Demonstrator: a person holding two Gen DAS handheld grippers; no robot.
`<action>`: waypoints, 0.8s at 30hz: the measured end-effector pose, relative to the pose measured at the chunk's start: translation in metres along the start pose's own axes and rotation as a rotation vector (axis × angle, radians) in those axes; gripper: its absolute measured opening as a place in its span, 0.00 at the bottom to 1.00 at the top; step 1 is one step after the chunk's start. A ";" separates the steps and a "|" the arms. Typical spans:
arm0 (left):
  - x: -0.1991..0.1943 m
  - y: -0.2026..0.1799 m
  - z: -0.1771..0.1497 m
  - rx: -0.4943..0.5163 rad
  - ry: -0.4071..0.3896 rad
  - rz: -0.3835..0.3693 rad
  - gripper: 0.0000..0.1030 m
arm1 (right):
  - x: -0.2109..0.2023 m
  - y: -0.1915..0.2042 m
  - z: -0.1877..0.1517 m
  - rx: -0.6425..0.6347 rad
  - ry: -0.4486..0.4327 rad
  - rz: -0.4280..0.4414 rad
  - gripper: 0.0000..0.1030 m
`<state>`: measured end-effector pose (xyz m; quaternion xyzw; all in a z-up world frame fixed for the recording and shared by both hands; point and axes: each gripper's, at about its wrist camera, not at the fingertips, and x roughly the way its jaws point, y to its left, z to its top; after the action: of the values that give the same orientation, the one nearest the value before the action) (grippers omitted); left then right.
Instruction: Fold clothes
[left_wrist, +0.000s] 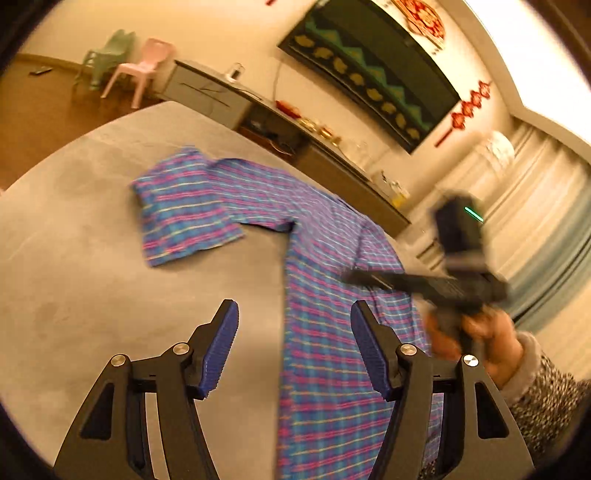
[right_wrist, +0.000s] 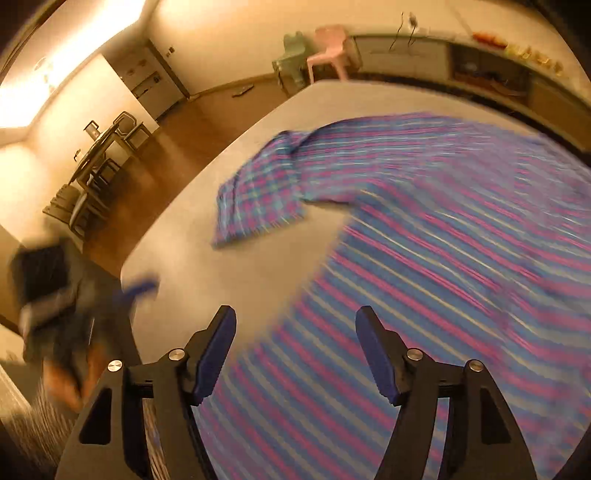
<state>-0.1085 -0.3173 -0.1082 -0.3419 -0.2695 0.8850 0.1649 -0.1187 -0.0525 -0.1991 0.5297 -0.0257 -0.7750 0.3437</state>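
Observation:
A blue, pink and purple plaid short-sleeved shirt (left_wrist: 325, 295) lies spread on a grey table (left_wrist: 92, 229), one sleeve stretched out to the far left. My left gripper (left_wrist: 293, 314) is open and empty above the shirt's near left edge. My right gripper (right_wrist: 295, 317) is open and empty above the shirt's body (right_wrist: 443, 236). The right gripper also shows blurred in the left wrist view (left_wrist: 369, 278), over the shirt's right side. The left gripper shows blurred in the right wrist view (right_wrist: 138, 288) at the table's left edge.
A long sideboard (left_wrist: 332, 155) with small items runs behind the table under a dark wall hanging (left_wrist: 369, 70). Pink (left_wrist: 144, 66) and green (left_wrist: 107, 55) plastic chairs stand at the back. A dining table with chairs (right_wrist: 92, 166) stands on the wooden floor to the left.

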 end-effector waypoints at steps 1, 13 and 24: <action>-0.005 0.006 -0.002 -0.009 -0.011 0.003 0.64 | 0.020 0.002 0.011 0.050 0.006 0.007 0.67; -0.018 0.064 -0.007 -0.127 -0.080 -0.034 0.64 | 0.108 0.067 0.036 -0.092 -0.084 -0.318 0.00; 0.012 0.023 0.004 0.090 -0.054 0.091 0.67 | -0.035 0.086 0.093 -0.110 -0.238 -0.102 0.01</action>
<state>-0.1221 -0.3316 -0.1256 -0.3220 -0.2181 0.9118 0.1321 -0.1462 -0.1292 -0.0953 0.4153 0.0031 -0.8489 0.3268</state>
